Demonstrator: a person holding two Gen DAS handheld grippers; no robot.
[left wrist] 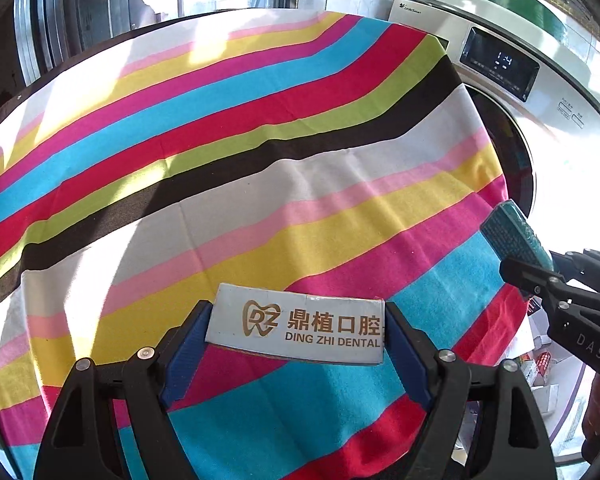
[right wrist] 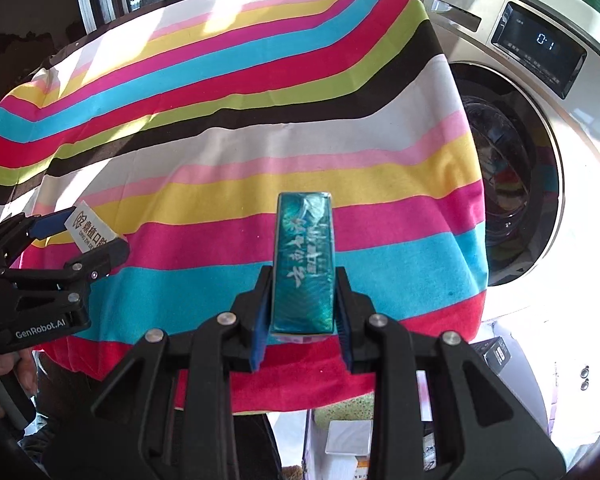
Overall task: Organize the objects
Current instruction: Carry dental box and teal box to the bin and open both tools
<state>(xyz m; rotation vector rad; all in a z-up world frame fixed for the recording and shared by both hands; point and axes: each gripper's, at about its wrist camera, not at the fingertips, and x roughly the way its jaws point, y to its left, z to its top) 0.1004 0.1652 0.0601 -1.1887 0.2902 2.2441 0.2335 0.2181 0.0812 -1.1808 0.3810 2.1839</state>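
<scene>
The white box (left wrist: pixel 296 326) reads "DING ZHI DENTAL" (a DZ tooth logo beside it); the left gripper (right wrist: pixel 96 236) body says "GenRobot.AI"; the washing machine (right wrist: pixel 540 92) display shows "0:1".

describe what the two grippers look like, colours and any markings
Both are black plastic frames with silver round bolts and blue ribbed pads inside the fingers. The left gripper reads GenRobot.AI in white on its side; the right gripper shows white letters DAS.
</scene>
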